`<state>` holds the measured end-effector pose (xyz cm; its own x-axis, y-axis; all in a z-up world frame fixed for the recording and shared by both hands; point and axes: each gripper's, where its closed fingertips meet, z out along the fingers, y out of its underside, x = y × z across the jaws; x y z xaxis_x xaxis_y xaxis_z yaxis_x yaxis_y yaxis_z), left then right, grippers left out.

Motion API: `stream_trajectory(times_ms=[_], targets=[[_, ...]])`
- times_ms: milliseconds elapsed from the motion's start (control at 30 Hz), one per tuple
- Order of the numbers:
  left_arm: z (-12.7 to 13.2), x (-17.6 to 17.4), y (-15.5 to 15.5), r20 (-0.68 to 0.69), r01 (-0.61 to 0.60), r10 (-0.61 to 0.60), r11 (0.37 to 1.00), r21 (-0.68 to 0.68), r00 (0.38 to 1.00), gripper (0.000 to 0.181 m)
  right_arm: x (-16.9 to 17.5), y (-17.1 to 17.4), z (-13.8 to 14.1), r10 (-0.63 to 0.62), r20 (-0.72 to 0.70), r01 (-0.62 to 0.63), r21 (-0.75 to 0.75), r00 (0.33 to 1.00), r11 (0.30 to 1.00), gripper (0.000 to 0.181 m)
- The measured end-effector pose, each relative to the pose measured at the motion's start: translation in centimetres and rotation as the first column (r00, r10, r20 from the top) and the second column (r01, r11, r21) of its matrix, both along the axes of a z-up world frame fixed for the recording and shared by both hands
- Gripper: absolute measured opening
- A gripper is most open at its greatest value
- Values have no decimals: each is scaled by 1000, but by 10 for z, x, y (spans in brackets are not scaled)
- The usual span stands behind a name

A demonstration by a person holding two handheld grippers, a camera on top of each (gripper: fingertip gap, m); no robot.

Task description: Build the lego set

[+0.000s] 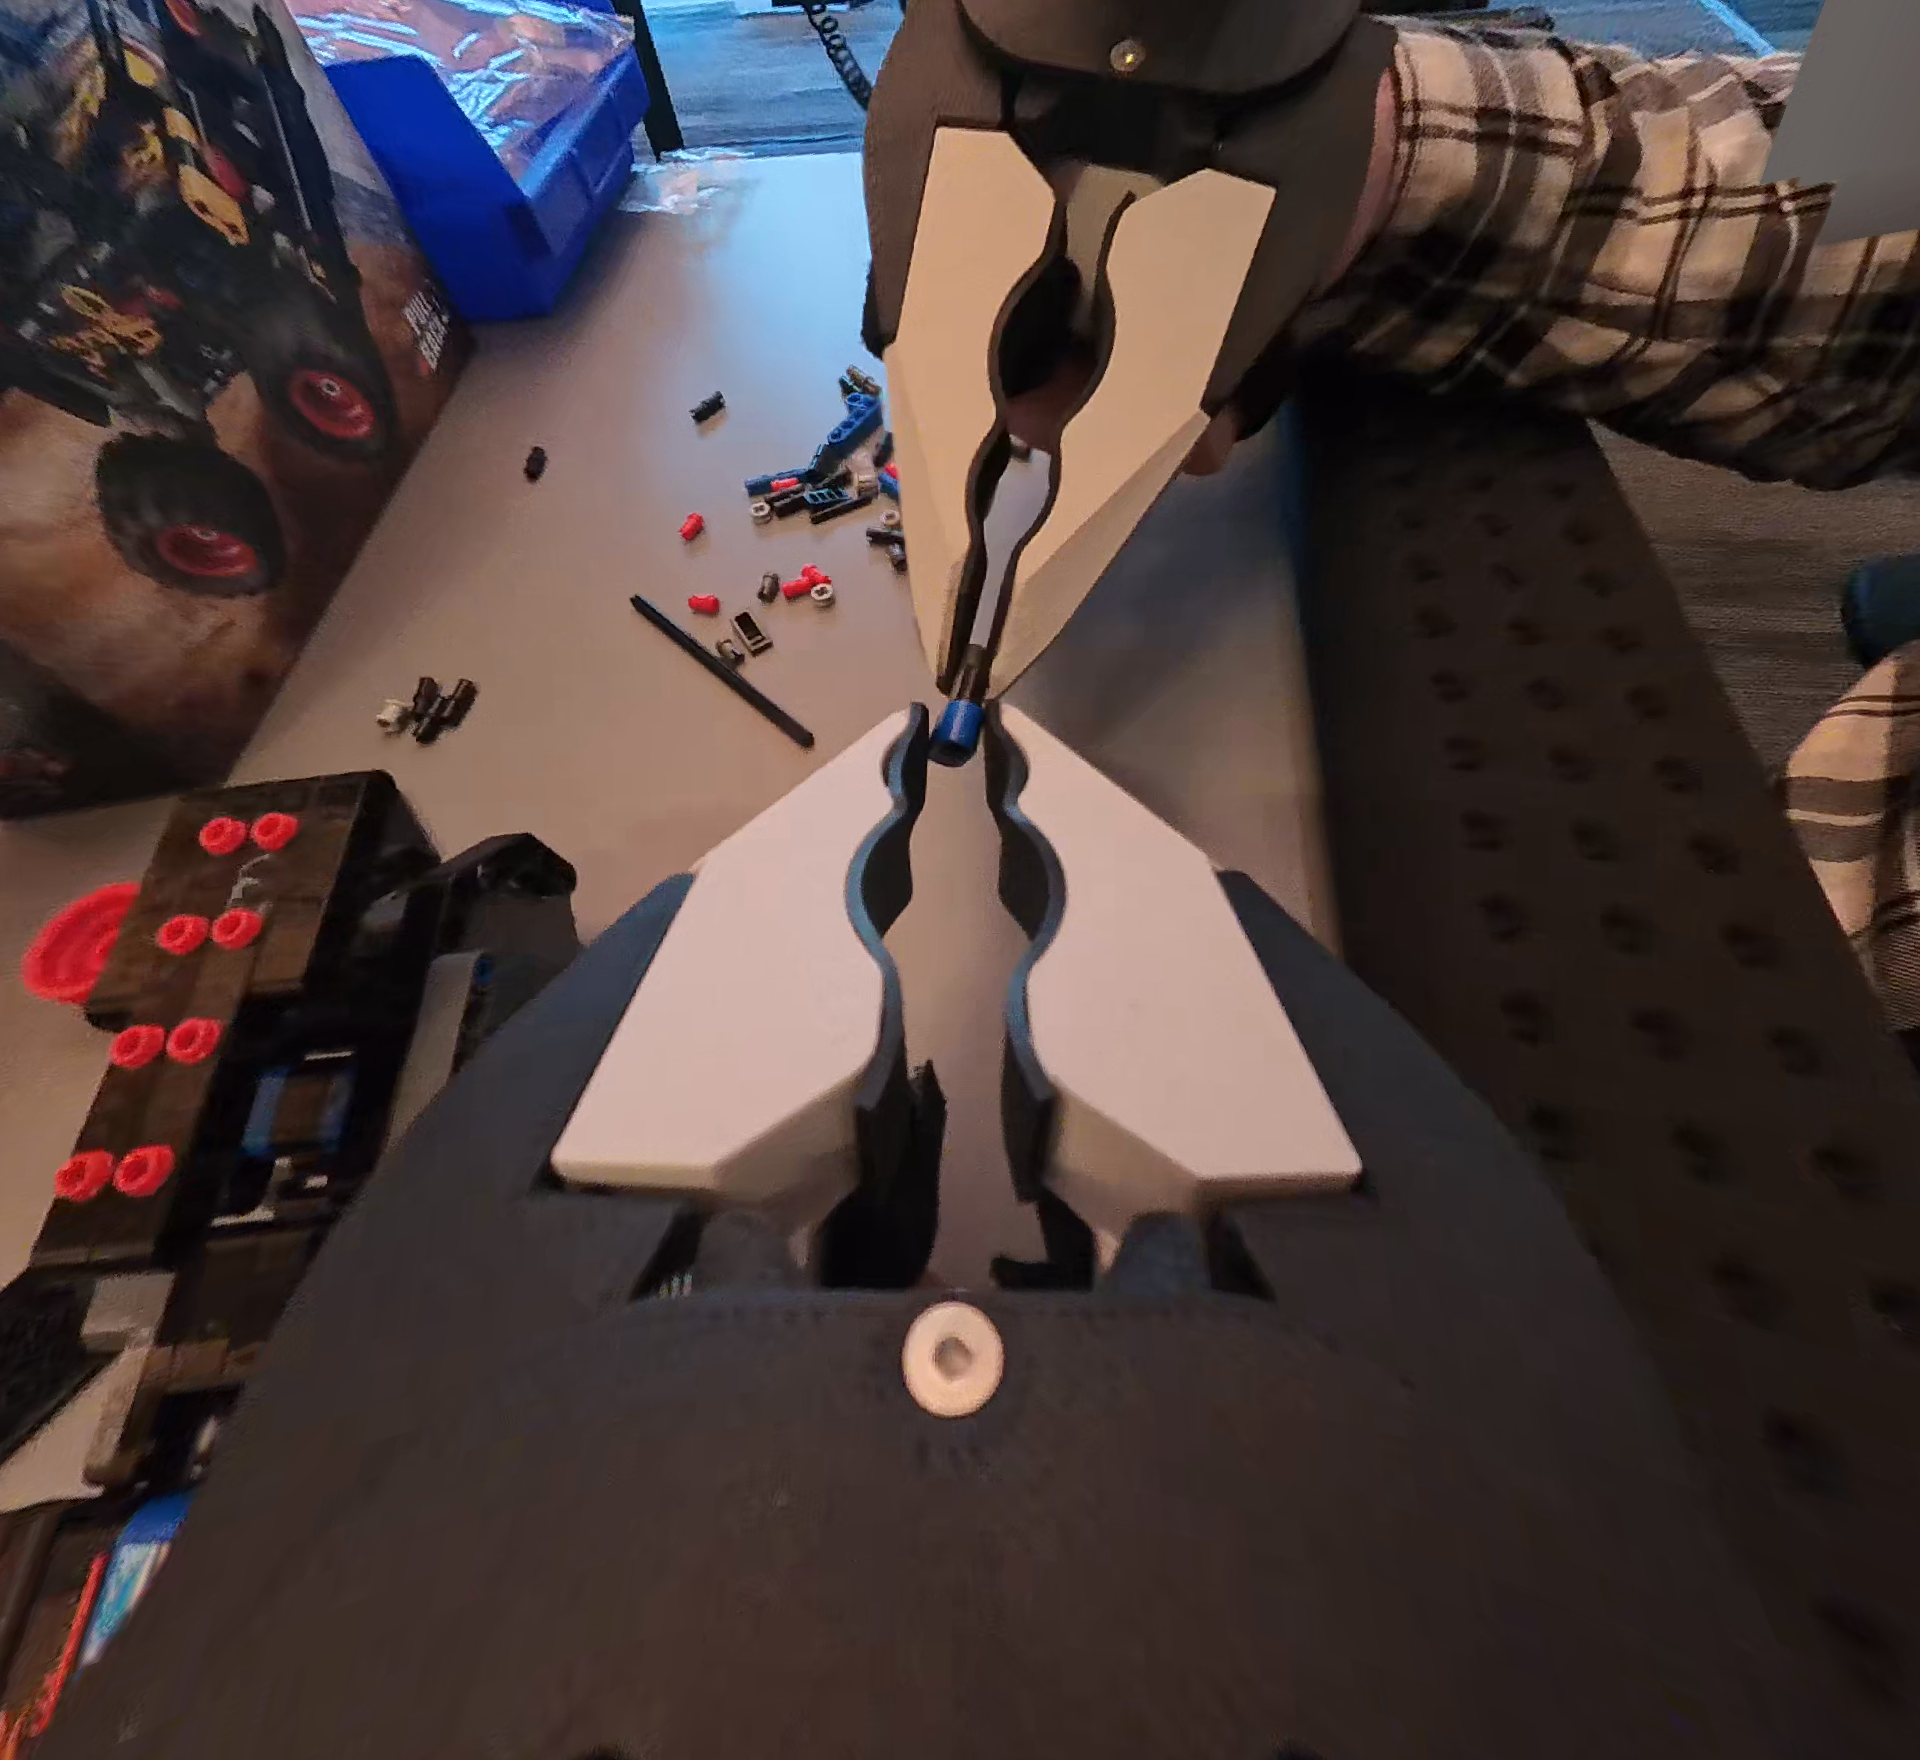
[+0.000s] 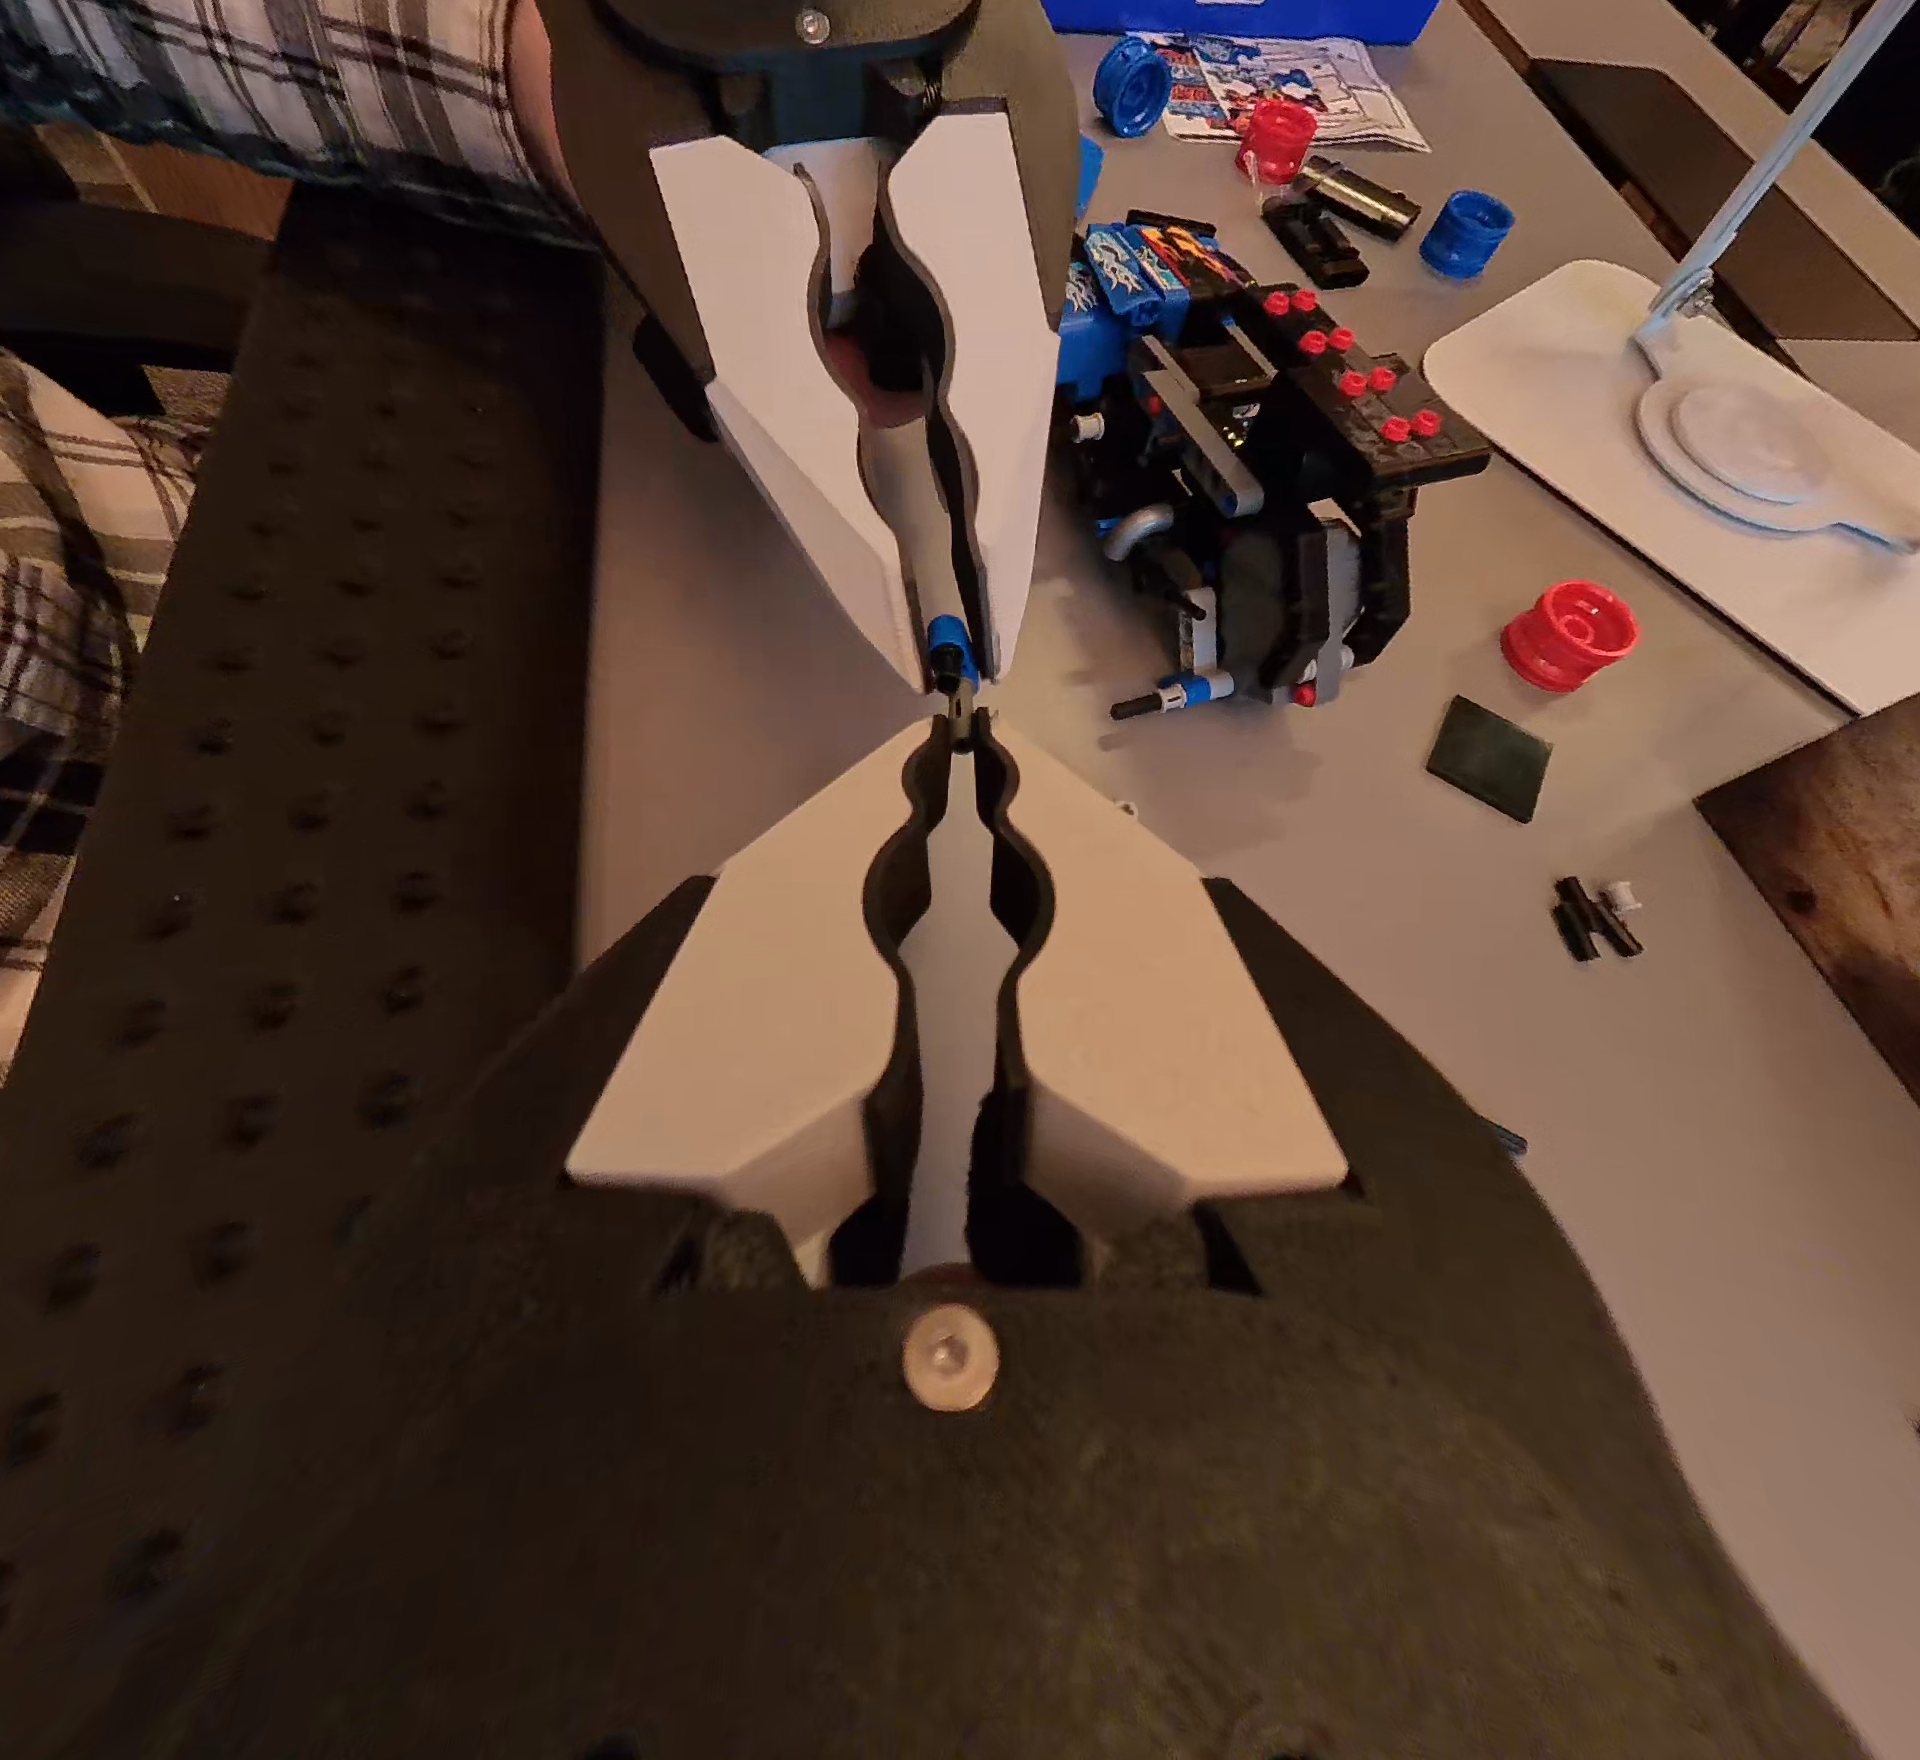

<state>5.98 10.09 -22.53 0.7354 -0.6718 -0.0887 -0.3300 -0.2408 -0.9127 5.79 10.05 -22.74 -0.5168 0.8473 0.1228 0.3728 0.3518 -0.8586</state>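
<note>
The grey table [image 1: 582, 422] carries all parts. A printed set box [image 1: 177, 339] stands at 9 o'clock in the left wrist view, with a blue bin [image 1: 499, 141] behind it at 11 o'clock. The partly built truck [image 2: 1257, 463], black and blue with red studs, sits at 2 o'clock in the right wrist view; a red wheel hub [image 2: 1569, 635] lies to its right. Loose pieces [image 1: 821, 484] are scattered at 12 o'clock in the left wrist view, a thin black axle [image 1: 722, 671] nearer.

The 2 grippers meet tip to tip over the table, at centre in both views. The left gripper [image 1: 954, 731] has its fingers closed on a small blue connector [image 1: 954, 736]. The right gripper [image 2: 964, 731] has its fingers clamped on a short black pin [image 2: 962, 708]. The pin's far end touches the connector; whether it is seated inside cannot be told.
</note>
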Motion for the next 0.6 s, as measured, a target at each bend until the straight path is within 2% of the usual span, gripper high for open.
stream_trajectory(times_ms=[167, 300, 533, 600], targets=[[8, -1, 2, 39, -14, 13, 1000, 23, 999, 9, -2, 2, 8, -19, -10, 18, -82, 1000, 996, 2], [8, -3, 4, 14, -26, 26, 999, 44, 1000, 20, -3, 7, 20, -47, -39, 40, -168, 998, 985, 2], [13, -5, 5, -1, -36, 37, 995, 88, 999, 5, -2, 3, 24, -30, -45, 20, -208, 999, 978, 2], [15, -6, 6, 10, -43, 43, 995, 95, 999, 9, -2, 3, 23, -30, -41, 21, -207, 999, 978, 2]])
